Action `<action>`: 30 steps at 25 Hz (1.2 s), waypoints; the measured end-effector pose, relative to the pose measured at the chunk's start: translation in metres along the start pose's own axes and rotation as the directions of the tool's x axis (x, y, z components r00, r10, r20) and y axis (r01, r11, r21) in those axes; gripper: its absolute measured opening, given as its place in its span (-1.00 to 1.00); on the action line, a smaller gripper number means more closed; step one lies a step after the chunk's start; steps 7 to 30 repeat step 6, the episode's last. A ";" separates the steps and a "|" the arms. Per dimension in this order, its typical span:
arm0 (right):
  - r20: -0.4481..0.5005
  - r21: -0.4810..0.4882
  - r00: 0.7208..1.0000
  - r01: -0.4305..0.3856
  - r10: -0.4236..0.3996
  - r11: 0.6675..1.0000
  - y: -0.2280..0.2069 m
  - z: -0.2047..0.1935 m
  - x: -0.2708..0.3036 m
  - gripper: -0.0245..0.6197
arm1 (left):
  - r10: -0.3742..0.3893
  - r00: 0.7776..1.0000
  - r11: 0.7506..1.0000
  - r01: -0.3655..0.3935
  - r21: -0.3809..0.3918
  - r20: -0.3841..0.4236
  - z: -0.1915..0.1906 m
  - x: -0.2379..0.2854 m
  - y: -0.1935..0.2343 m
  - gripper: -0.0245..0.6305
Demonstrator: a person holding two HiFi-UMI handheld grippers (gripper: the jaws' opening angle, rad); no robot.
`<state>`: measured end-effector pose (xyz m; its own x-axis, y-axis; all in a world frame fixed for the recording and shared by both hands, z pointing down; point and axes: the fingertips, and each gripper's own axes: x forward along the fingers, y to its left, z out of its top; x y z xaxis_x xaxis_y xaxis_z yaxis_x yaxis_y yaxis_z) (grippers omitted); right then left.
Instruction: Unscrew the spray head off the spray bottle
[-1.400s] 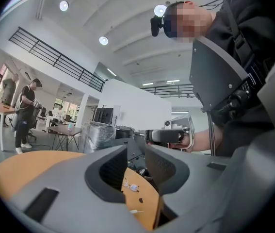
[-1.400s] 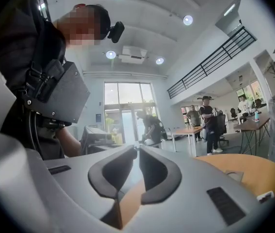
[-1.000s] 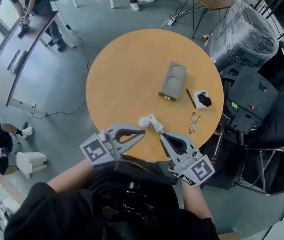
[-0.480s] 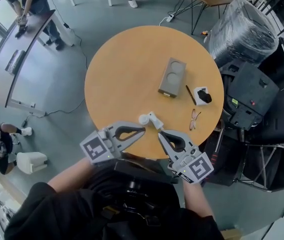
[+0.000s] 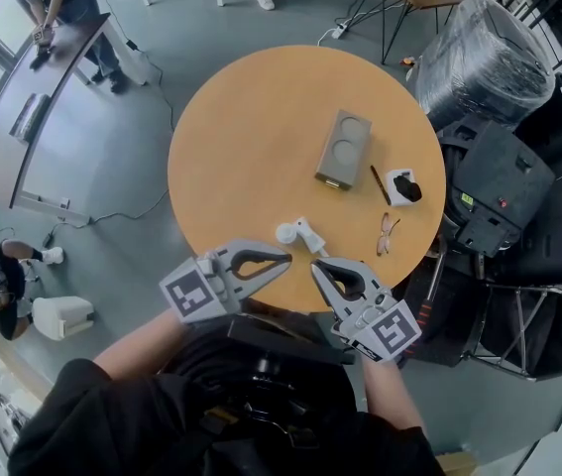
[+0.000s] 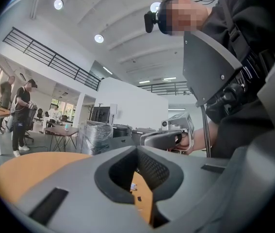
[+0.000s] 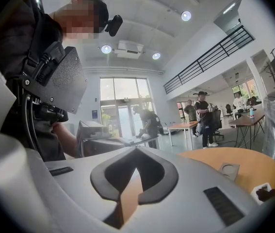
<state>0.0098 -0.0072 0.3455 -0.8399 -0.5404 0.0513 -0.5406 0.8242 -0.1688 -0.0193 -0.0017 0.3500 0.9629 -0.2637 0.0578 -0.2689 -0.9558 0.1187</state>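
Holding both tongs level over the 6 o'clock edge of the round orange-brown wooden table [image 5: 241, 137], the person is pointing them inward, tip toward tip. I think this is for having the work between them. The grey plastic left tongs [image 5: 286, 258] are standing closed, with nothing between the jaws. The grey plastic right tongs [image 5: 316, 266] are closed and empty in the same way.

Just beyond the two tips, at 12 o'clock from them and apart from both, the small white plastic spray bottle [image 5: 298, 235] is resting on the table. It is showing a round part toward 9 o'clock and a longer part toward 4 o'clock. I cannot tell whether the spray head is sitting tight on it, is loose, or is only lying against it. So the closed tongs are fitting two readings: hands waiting near a bottle with its head on, or hands drawn back from a bottle and head laid down together.

Farther off, a pair of thin-framed glasses [image 5: 386, 236] is lying at 4 o'clock. At 3 o'clock a thin black pen [image 5: 379, 185] and a small white box with a black thing in it [image 5: 400, 187] are lying side by side. A grey rectangular block with two round hollows [image 5: 342, 149] is lying near the middle, probably put aside to leave the near edge for the work.
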 end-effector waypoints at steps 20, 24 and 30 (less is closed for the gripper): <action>-0.004 -0.009 1.000 -0.011 0.011 1.000 0.000 -0.004 0.001 -0.90 | 0.003 1.000 1.000 -0.002 0.021 -0.021 -0.005 0.002 0.000 -0.89; -0.004 -0.009 1.000 -0.011 0.011 1.000 0.000 -0.004 0.001 -0.90 | 0.003 1.000 1.000 -0.002 0.021 -0.021 -0.005 0.002 0.000 -0.89; -0.004 -0.009 1.000 -0.011 0.011 1.000 0.000 -0.004 0.001 -0.90 | 0.003 1.000 1.000 -0.002 0.021 -0.021 -0.005 0.002 0.000 -0.89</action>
